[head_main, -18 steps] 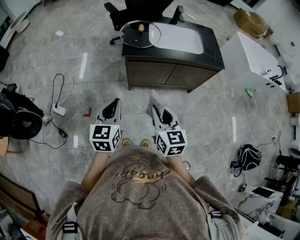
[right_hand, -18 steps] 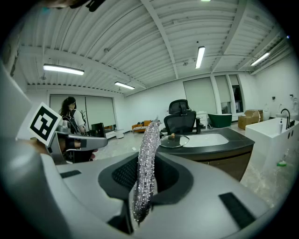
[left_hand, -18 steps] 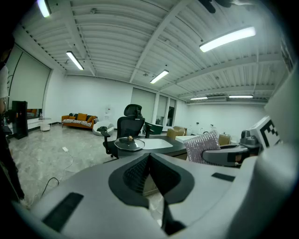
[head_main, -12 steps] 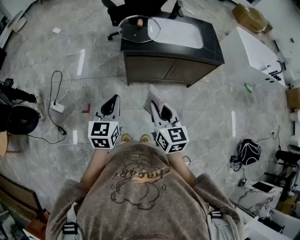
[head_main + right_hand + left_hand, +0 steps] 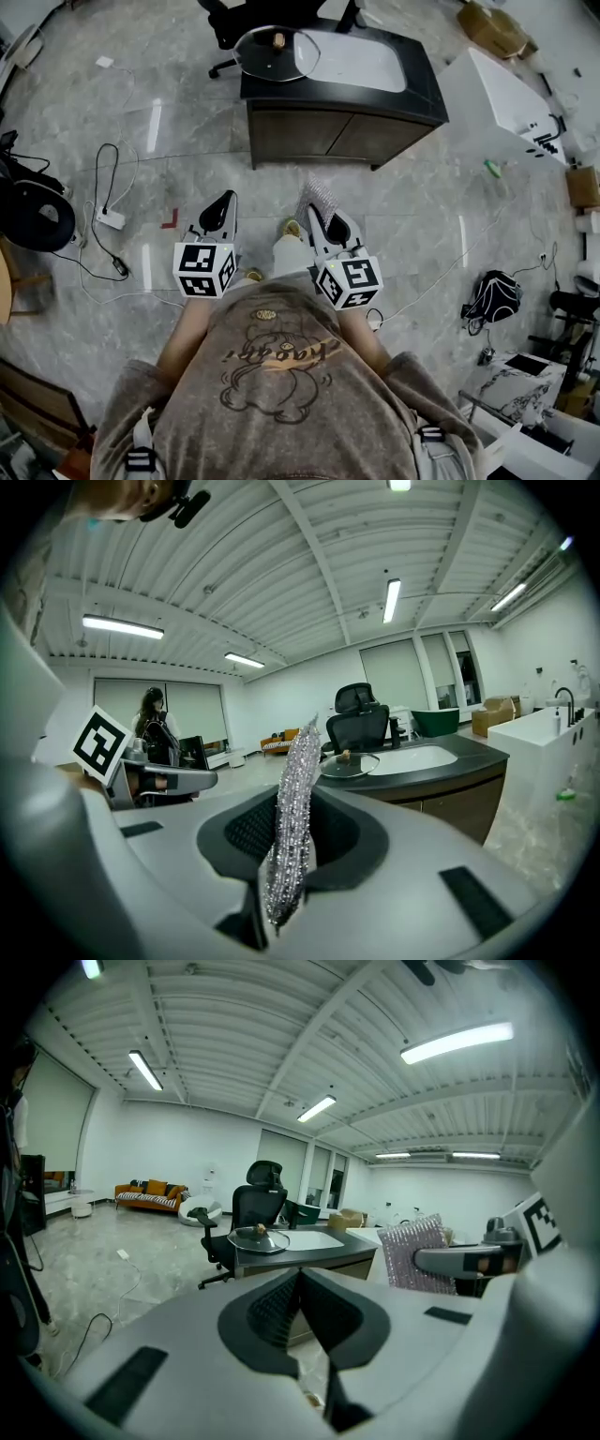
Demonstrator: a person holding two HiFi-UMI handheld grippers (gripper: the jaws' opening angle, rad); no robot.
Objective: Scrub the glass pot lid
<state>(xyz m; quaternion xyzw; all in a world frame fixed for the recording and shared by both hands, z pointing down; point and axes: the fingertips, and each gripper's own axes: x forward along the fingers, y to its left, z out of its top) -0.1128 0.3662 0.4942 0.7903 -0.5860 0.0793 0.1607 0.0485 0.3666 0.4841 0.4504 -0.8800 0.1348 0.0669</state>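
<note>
The glass pot lid [image 5: 277, 53] with a brown knob lies on the left end of a dark counter [image 5: 424, 98], far ahead of both grippers. It also shows in the left gripper view [image 5: 259, 1238] and in the right gripper view [image 5: 349, 764]. My right gripper [image 5: 323, 217] is shut on a sparkly silver scrubbing cloth [image 5: 292, 827], which sticks up past the fingertips. The cloth [image 5: 418, 1253] is also seen from the left side. My left gripper [image 5: 217, 208] is shut with nothing in it. Both are held level over the floor, side by side.
A white sink basin [image 5: 361, 64] is set into the counter beside the lid. A black office chair [image 5: 234, 19] stands behind it. A white tub [image 5: 506, 103] is at the right. Cables [image 5: 112, 187] and a black bag [image 5: 492, 309] lie on the floor.
The person has stepped forward: a leg and shoe now show between the grippers. The counter has drifted slightly up the head view. Both grippers keep their places and grips.
</note>
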